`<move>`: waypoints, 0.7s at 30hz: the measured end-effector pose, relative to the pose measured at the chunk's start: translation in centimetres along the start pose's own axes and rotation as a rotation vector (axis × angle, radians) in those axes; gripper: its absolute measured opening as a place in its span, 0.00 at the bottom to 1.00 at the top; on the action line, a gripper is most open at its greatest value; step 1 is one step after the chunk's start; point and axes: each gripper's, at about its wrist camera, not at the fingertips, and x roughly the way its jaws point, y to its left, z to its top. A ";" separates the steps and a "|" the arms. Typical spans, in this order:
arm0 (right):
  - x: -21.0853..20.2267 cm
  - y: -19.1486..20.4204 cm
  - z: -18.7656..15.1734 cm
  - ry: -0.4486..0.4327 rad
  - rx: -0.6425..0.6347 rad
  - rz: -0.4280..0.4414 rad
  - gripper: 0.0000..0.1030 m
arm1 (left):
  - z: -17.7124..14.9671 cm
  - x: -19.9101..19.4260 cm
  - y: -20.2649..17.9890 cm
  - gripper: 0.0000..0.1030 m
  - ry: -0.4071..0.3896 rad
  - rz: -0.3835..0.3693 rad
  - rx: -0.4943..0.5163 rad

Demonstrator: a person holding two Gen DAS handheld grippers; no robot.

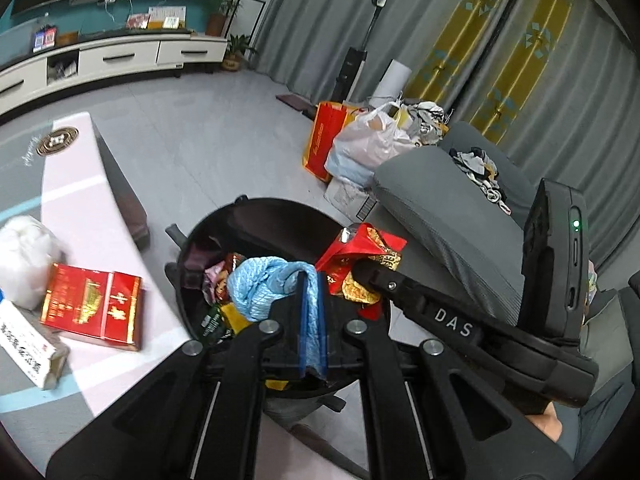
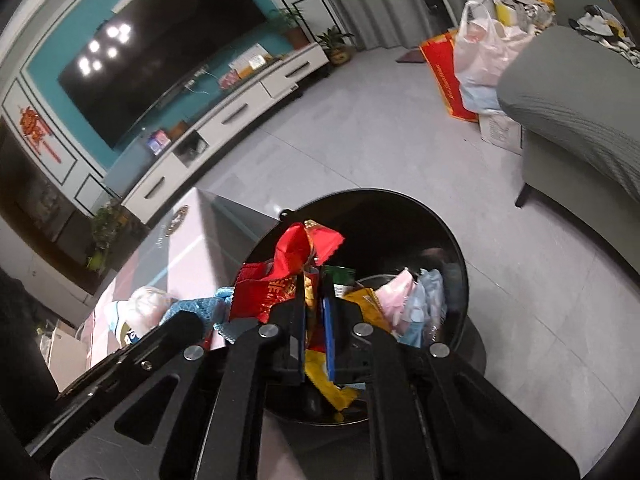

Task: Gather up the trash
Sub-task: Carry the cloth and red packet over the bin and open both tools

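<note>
A round black trash bin [image 1: 280,210] stands on the floor beside the low table; it also shows in the right wrist view [image 2: 452,236], holding several wrappers. My left gripper [image 1: 311,280] is shut on a crumpled light blue cloth [image 1: 260,282] and holds it over the bin's rim. My right gripper [image 2: 316,292] is shut on a red and gold snack wrapper [image 2: 296,252] above the bin. In the left wrist view the right gripper [image 1: 356,270] reaches in from the right with that red wrapper [image 1: 360,246]. The blue cloth [image 2: 200,306] shows left of the right gripper.
A low white table [image 1: 76,196] carries a red box [image 1: 94,306], a white carton [image 1: 30,346] and a white bag [image 1: 24,258]. A grey sofa [image 1: 448,216] is at the right, with bags [image 1: 360,144] on the floor behind the bin. A TV cabinet [image 2: 240,108] lines the far wall.
</note>
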 end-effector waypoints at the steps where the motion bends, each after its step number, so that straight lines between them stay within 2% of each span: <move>1: 0.1 -0.3 0.0 0.005 0.010 -0.005 0.11 | 0.0 0.2 0.0 0.05 0.004 0.001 -0.002; 3: 0.3 -0.7 0.1 0.014 0.030 -0.017 0.13 | -0.1 0.6 0.1 0.07 0.010 0.002 -0.010; 5: 0.5 -1.1 0.0 0.026 0.048 -0.021 0.15 | -0.1 0.6 0.1 0.14 0.010 0.008 -0.020; 7: 0.5 -1.2 0.0 0.034 0.058 -0.016 0.19 | -0.2 0.4 0.3 0.36 0.000 0.016 -0.030; 8: 0.5 -1.2 0.0 0.033 0.059 -0.019 0.21 | -0.3 0.2 0.3 0.40 -0.007 0.015 -0.036; 11: 0.1 -1.2 0.0 0.014 0.056 -0.034 0.31 | -0.5 -1.0 0.7 0.44 -0.033 0.017 -0.050; 12: -0.1 -1.2 0.0 0.003 0.058 -0.039 0.36 | -0.6 -1.5 0.8 0.48 -0.043 0.017 -0.054; 13: -0.3 -1.2 0.0 -0.006 0.060 -0.044 0.40 | -0.7 -2.2 1.0 0.54 -0.059 0.021 -0.060; 14: -0.4 -1.3 0.1 -0.013 0.062 -0.048 0.40 | -0.7 -3.2 1.3 0.57 -0.078 0.029 -0.067; 16: -0.5 -1.2 0.2 -0.026 0.062 -0.047 0.41 | -0.9 -4.8 1.9 0.69 -0.117 0.040 -0.085; 20: -1.0 -0.5 0.2 -0.055 0.038 -0.005 0.44 | -1.4 -8.7 3.9 0.79 -0.182 0.101 -0.136; 21: -1.2 -0.1 0.1 -0.064 0.021 0.012 0.44 | -1.6 -9.9 4.6 0.82 -0.199 0.140 -0.149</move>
